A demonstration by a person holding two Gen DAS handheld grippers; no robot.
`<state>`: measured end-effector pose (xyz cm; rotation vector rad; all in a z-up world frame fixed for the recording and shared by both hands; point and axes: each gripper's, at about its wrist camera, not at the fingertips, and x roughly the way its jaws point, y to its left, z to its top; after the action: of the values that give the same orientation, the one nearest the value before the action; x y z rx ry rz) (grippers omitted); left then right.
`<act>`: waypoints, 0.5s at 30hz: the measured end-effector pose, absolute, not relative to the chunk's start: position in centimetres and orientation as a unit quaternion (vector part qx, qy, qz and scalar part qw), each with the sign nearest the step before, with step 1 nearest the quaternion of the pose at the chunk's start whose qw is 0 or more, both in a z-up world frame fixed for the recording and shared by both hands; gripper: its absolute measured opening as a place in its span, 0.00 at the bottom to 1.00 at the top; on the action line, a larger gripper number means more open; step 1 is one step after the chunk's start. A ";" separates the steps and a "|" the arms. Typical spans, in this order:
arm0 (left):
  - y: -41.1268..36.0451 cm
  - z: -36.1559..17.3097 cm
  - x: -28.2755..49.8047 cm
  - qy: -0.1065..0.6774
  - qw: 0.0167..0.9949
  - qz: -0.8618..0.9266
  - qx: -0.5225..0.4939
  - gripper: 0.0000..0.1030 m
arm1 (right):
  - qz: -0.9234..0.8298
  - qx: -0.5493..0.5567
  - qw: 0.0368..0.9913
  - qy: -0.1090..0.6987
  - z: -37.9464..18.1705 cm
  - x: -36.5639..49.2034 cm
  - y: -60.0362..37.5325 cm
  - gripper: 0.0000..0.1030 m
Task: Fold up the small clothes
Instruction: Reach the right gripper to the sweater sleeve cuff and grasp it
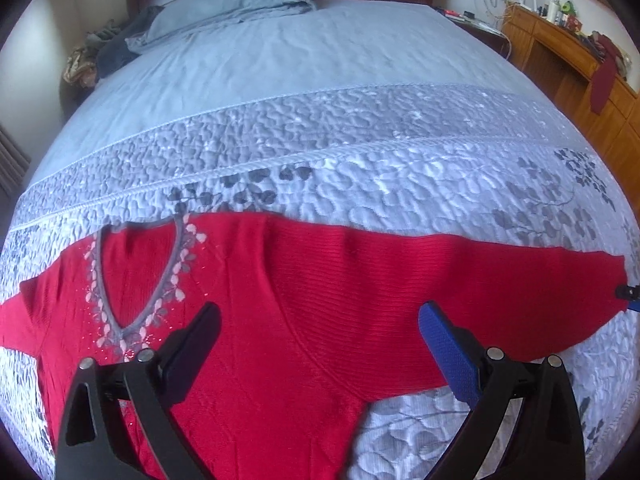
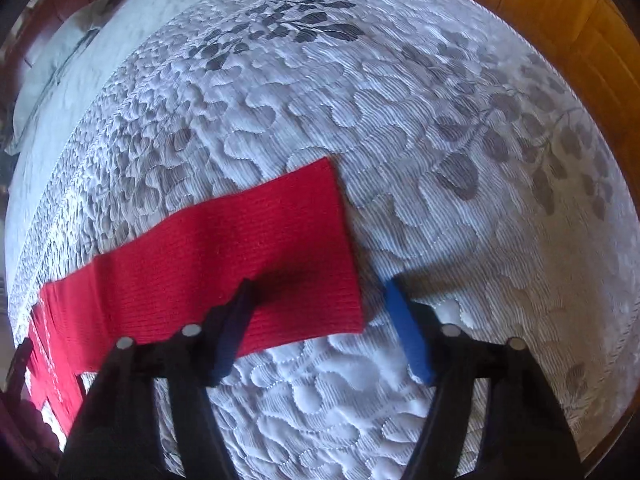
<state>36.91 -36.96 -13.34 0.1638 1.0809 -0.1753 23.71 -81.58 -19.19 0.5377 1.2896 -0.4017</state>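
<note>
A red knit sweater (image 1: 304, 304) with a grey V-neck trimmed in pink and grey beads (image 1: 136, 280) lies flat on the quilted bed. One sleeve (image 1: 500, 280) stretches out to the right. My left gripper (image 1: 320, 324) is open and empty above the sweater's chest. In the right wrist view the sleeve end (image 2: 248, 256) lies flat, and my right gripper (image 2: 320, 300) is open, straddling the cuff corner just above it. The right gripper's tip also shows at the cuff in the left wrist view (image 1: 628, 294).
The bed has a grey leaf-patterned quilt (image 1: 400, 168) and a blue sheet (image 1: 300, 56) with a pillow (image 1: 228, 4) at the headboard. A wooden desk (image 1: 568, 60) with clutter stands to the right. Wooden furniture (image 2: 560, 12) borders the bed edge.
</note>
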 end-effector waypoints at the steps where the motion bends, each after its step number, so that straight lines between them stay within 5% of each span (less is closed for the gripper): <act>1: -36.4 -13.4 37.1 0.516 0.850 -0.079 0.074 0.96 | -0.175 0.247 0.752 0.586 -18.9 23.6 -81.3 0.36; 2: -35.7 -13.6 37.3 0.520 0.848 -0.073 0.071 0.96 | -0.170 0.253 0.754 0.582 -18.6 23.5 -81.2 0.16; 4: -34.5 -13.7 37.4 0.523 0.847 -0.067 0.071 0.96 | -0.166 0.266 0.761 0.569 -17.9 23.8 -80.8 0.03; 15: -22.9 -13.2 37.7 0.527 0.849 -0.015 0.042 0.96 | -0.047 0.200 0.827 0.524 -8.8 26.9 -66.9 0.03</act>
<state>37.68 -22.90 -13.16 0.0889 1.1100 -0.0313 26.89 -66.88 -8.80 0.4253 1.1123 -0.1003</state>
